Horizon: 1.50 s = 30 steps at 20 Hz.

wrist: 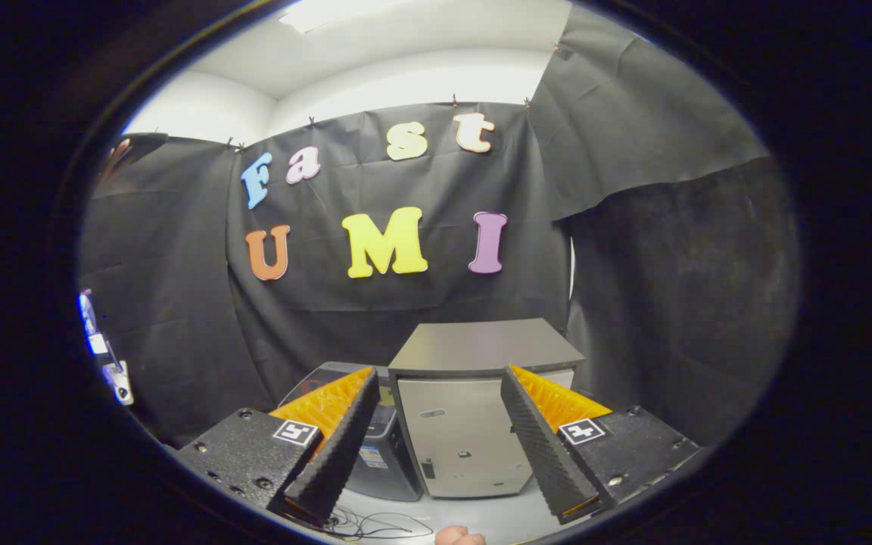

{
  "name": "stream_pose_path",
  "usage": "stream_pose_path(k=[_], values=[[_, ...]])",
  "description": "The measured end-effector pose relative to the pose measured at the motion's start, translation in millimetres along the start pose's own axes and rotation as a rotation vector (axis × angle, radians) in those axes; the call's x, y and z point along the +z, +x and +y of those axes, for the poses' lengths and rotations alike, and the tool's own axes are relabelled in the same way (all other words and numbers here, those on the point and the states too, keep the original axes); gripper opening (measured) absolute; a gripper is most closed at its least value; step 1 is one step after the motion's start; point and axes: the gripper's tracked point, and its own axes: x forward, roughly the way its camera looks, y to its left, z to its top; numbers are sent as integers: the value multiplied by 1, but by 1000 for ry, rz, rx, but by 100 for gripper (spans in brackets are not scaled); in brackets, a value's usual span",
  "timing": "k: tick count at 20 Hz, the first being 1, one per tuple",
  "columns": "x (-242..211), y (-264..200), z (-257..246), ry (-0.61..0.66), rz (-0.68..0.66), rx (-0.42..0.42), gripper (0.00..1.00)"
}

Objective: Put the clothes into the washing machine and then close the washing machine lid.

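Washing machine (466,424) is what the fingers frame: a boxy, pale grey unit with a flat darker top, standing on the light floor (504,518) just ahead of the gripper (440,431) and showing in the gap between its two fingers. Nearest of all, the gripper is spread wide with nothing between its fingers, gripping nothing and touching nothing; each finger has a ribbed inner face, and each of its two mounts carries a small square marker. Low down, close to the fingers, a small rounded pinkish shape (460,537) peeks in at the floor; I cannot tell what it is. A thin dark cable (375,524) lies in loose loops on the floor near the left finger. A little farther, to the left of the washing machine and touching or nearly touching its side, stands a lower dark unit (384,454) with a slanted top, partly hidden behind the left finger. The washing machine's front panel looks flat and closed, with a few small dark marks on it, though I cannot make out where its lid sits. Farther back, black cloth (179,318) hangs as the booth's wall behind both units, and off to the far left some small pale equipment (114,371) shows against it, too small to identify. Above the cloth is a white wall (406,83) and ceiling.
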Motion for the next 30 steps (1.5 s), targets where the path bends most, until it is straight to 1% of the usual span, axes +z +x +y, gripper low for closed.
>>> stream_pose_path(k=[4, 11, 17, 23, 30], values=[[4, 1, -3, 12, -10, 20, 100], [-4, 7, -1, 25, 15, 31, 100], [-2, 15, 14, 26, 12, 45, 100], [-2, 16, 28, 2, 8, 62, 100], [-1, 17, 29, 14, 5, 55, 100]])
